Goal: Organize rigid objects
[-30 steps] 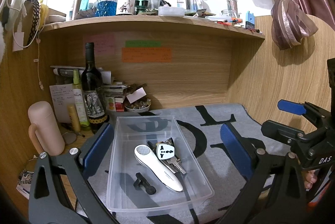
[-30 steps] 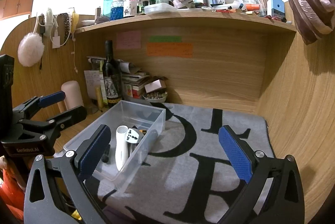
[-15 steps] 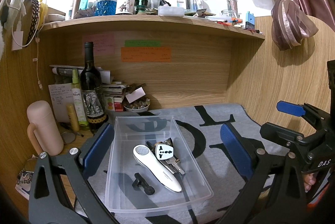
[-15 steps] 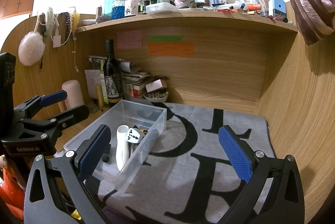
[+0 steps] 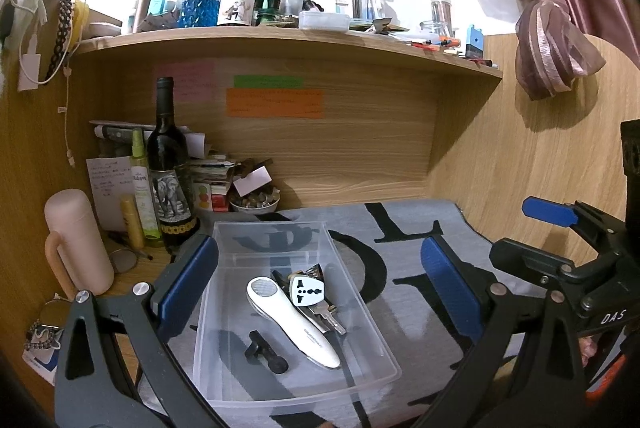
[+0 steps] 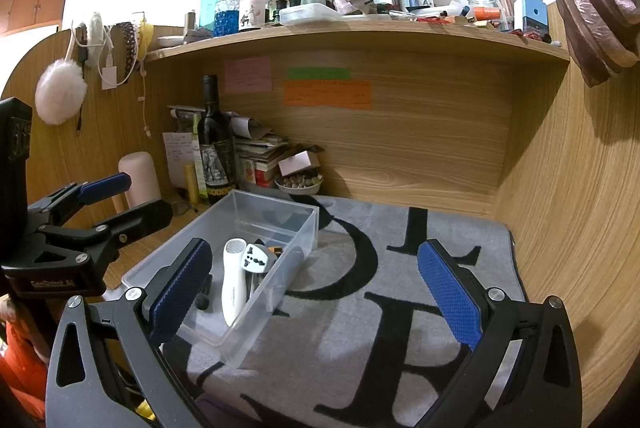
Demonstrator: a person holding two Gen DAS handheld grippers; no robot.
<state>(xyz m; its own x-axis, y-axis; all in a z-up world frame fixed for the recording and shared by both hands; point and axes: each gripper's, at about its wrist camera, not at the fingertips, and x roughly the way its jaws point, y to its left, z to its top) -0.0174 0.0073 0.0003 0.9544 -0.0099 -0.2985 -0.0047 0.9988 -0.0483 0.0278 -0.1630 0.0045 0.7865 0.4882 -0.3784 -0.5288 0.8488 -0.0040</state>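
Nearest to me, my left gripper (image 5: 318, 280): blue-padded fingers spread wide, nothing between them, hanging over the near end of the bin. My right gripper (image 6: 316, 280): likewise released, fingers wide apart, empty, above the mat to the right of the bin

Clear plastic bin (image 5: 362, 302), rectangular, resting on the mat's left part. Contents, as I see them:
- white handheld device (image 5: 294, 324), elongated, lying diagonally along the bin floor
- white travel adapter (image 5: 306, 290), leaning against the device's upper end
- keys (image 5: 330, 316), metal, beneath and right of the adapter
- small black T-shaped part (image 5: 264, 352), lying apart at the near left of the bin floor

Grey mat with large black letters (image 6: 400, 328), covering the desk's right side

Behind the bin, left to right: pink tumbler with handle (image 5: 76, 240); dark wine bottle with an elephant label (image 5: 170, 168), upright; small bowl of pebble-like pieces (image 5: 254, 202)

Back panel: pink, green and orange sticky notes (image 5: 274, 102)

Top shelf (image 5: 280, 38): crowded with bottles and jars
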